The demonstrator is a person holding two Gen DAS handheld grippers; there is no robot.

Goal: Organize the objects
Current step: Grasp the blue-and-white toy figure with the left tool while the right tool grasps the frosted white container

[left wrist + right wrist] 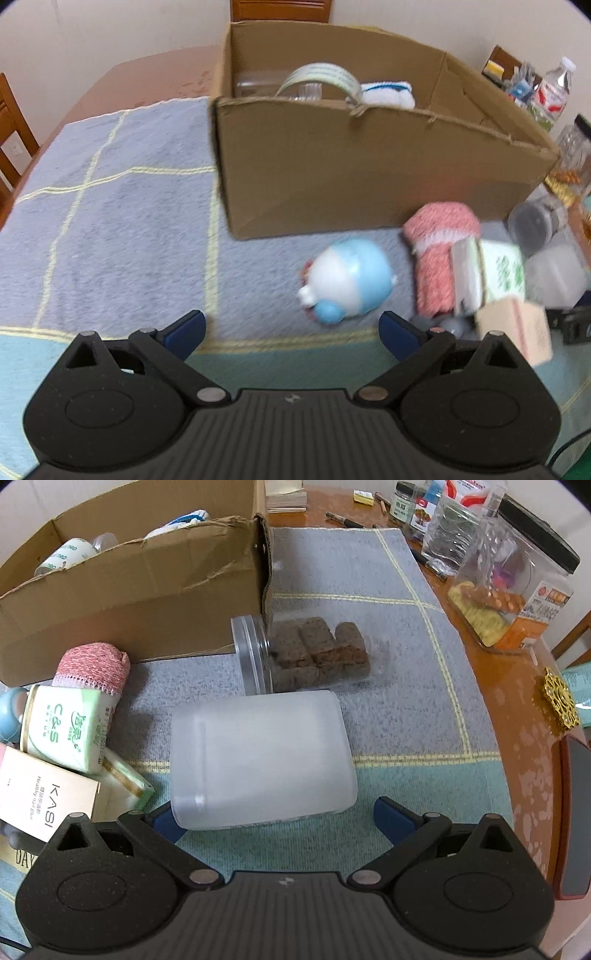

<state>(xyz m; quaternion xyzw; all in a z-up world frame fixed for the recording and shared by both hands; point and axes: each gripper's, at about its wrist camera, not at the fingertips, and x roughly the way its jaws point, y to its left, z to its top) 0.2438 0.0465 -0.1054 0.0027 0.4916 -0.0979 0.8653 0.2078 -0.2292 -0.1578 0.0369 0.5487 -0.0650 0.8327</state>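
Left gripper [291,332] jaws apart, empty, over the mat [110,221] before the box [369,166]. Toy [347,280] lies in front of the box. Right gripper [273,816] jaws apart, straddling the frosted tub's [262,757] near end. Jar [306,653] at the box's corner.

Open blanket [122,229] ahead-left of the left hand-held gripper [291,334]; cardboard box [354,162] blocked beyond. Frosted container [258,757] crowded the right hand-held gripper [280,819].
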